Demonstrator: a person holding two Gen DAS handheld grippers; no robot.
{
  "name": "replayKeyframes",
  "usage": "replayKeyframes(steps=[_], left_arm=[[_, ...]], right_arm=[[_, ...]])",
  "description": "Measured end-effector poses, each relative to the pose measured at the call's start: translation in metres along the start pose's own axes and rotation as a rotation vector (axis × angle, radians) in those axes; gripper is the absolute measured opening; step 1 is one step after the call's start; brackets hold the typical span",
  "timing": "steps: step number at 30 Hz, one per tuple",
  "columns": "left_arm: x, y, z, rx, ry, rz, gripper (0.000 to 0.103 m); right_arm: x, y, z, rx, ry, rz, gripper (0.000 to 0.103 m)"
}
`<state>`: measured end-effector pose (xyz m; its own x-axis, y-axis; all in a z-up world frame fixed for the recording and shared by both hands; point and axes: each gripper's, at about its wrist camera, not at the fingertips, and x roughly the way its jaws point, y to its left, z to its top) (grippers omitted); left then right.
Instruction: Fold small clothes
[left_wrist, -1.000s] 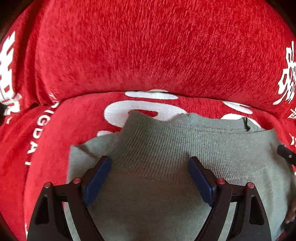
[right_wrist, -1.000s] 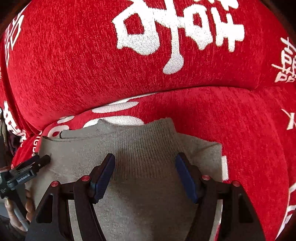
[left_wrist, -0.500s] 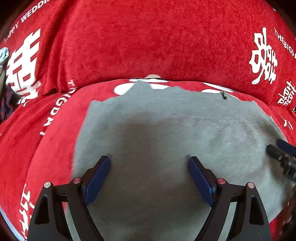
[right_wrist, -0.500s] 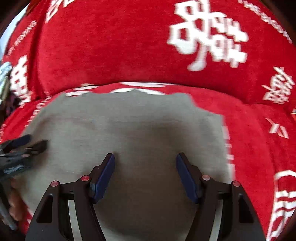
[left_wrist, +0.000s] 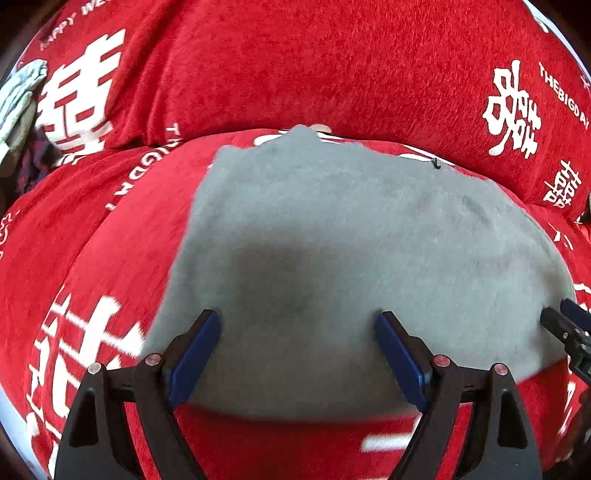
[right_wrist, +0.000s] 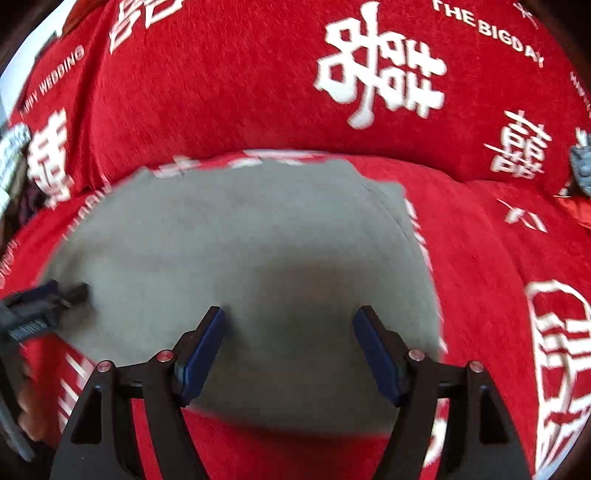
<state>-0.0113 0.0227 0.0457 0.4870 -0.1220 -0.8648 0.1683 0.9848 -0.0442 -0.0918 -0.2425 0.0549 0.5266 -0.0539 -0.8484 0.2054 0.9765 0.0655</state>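
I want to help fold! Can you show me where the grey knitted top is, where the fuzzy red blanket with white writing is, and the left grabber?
grey knitted top (left_wrist: 351, 229): left wrist view, middle of its flat fabric.
fuzzy red blanket with white writing (right_wrist: 229, 85): right wrist view, bare patch on the raised back.
left grabber (left_wrist: 299, 325): left wrist view, midway between its blue fingertips.

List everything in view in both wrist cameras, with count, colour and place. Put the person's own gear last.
garment: one, grey, lying flat on the sofa seat, under both grippers.
sofa cover: one, red with white characters and lettering, over the seat and backrest.
pale cloth: one bundle, light grey-green, far left edge by the backrest; what it is cannot be told.
grey-blue item: one, far right edge of the right view; too small to identify.
left gripper: one, black with blue pads, open above the garment's near left part.
right gripper: one, black with blue pads, open above the garment's near right part.
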Motion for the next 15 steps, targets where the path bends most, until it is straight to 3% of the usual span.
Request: replayKeyframes(steps=[4, 8, 11, 14, 15], left_arm=[[-0.017, 0.011, -0.013, 0.006, -0.004, -0.012, 0.087], [-0.035, 0.046, -0.016, -0.128, -0.021, -0.077, 0.087], [-0.027, 0.078, -0.015, -0.253, 0.021, -0.115, 0.087], [-0.011, 0.090, -0.014, -0.288, 0.065, -0.171, 0.088], [-0.010, 0.089, -0.010, -0.274, 0.056, -0.182, 0.094]], right_arm=[[-0.016, -0.024, -0.009, 0.055, -0.023, 0.060, 0.076], [-0.036, -0.028, -0.011, 0.083, -0.051, 0.074, 0.079], [-0.042, -0.026, -0.010, 0.106, -0.058, 0.103, 0.079], [-0.042, -0.018, -0.007, 0.112, -0.053, 0.132, 0.079], [-0.041, -0.013, -0.006, 0.107, -0.051, 0.142, 0.079]])
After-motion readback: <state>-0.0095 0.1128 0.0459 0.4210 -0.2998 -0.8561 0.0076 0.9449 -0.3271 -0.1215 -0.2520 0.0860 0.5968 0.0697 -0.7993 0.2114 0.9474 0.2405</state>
